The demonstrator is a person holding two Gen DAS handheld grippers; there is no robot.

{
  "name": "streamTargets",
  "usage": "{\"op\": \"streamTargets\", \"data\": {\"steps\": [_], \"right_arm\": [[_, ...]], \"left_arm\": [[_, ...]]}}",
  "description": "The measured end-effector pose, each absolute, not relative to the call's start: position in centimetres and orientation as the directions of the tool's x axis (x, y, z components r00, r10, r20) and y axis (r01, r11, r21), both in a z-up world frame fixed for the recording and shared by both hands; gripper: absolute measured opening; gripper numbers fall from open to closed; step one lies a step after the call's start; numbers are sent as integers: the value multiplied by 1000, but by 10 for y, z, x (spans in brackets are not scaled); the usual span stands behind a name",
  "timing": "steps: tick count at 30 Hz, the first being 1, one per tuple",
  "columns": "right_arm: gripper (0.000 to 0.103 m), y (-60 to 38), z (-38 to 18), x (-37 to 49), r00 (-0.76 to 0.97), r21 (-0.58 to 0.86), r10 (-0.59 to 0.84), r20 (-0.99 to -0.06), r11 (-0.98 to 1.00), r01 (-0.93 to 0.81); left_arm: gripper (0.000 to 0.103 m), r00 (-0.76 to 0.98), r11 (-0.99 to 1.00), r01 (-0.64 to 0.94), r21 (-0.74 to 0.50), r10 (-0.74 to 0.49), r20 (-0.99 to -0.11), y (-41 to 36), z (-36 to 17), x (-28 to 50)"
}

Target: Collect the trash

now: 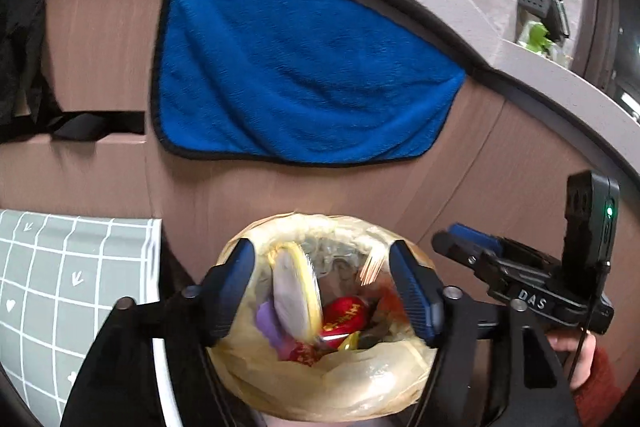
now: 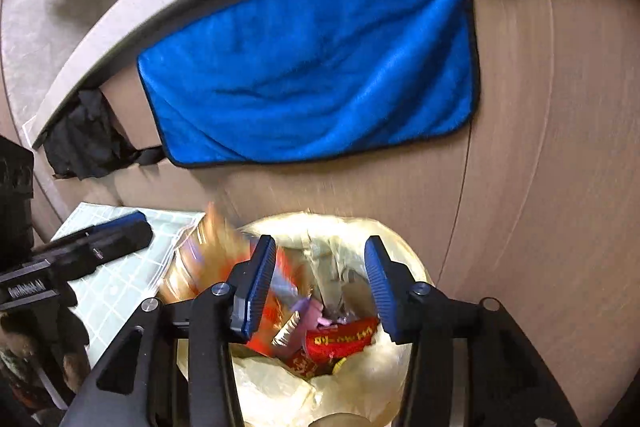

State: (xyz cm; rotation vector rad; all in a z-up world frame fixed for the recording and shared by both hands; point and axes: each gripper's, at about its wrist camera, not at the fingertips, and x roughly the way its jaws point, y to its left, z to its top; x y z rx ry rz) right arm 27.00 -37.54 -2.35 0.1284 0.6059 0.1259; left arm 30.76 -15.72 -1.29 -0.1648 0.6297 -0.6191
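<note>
Left wrist view: left gripper [image 1: 322, 291] hangs above the round bin lined with a pale yellow plastic bag [image 1: 320, 383], jaws spread wide, nothing between them. A blurred white-and-yellow wrapper [image 1: 294, 291] and a red packet with yellow lettering [image 1: 345, 315] lie inside the bin. The right gripper [image 1: 472, 247] sits beside the rim. A blue fleece towel [image 1: 304, 67] hangs on the brown cabinet front [image 1: 500, 195]. Right wrist view: right gripper [image 2: 320, 287] also gapes empty over the bag [image 2: 280, 395]; red packet [image 2: 344, 339] inside, towel [image 2: 312, 71] above.
</note>
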Motion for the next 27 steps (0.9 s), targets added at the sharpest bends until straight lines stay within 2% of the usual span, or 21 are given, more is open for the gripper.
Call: {"op": "streamTargets", "data": {"steps": [6,10,17,27], "right_arm": [[44,-372,-32,263,803,179,166,-572,981,-75],[44,-364,-30,250,804,189,182,-567,978,-88],[47,-344,-21,202,812,242,228,-538,964,-110],[48,-291,6,117,856,126,164,-491,985,-116]], "left_arm": [[77,685,857,413,-309,-516,-515,-143,-15,304],[77,744,905,363,-220,-424,-517,-133,-9,282],[77,778,926,347,-151,-374,-505,-113,5,223],[77,851,965,252,-75,-258,-457,-69,26,126]]}}
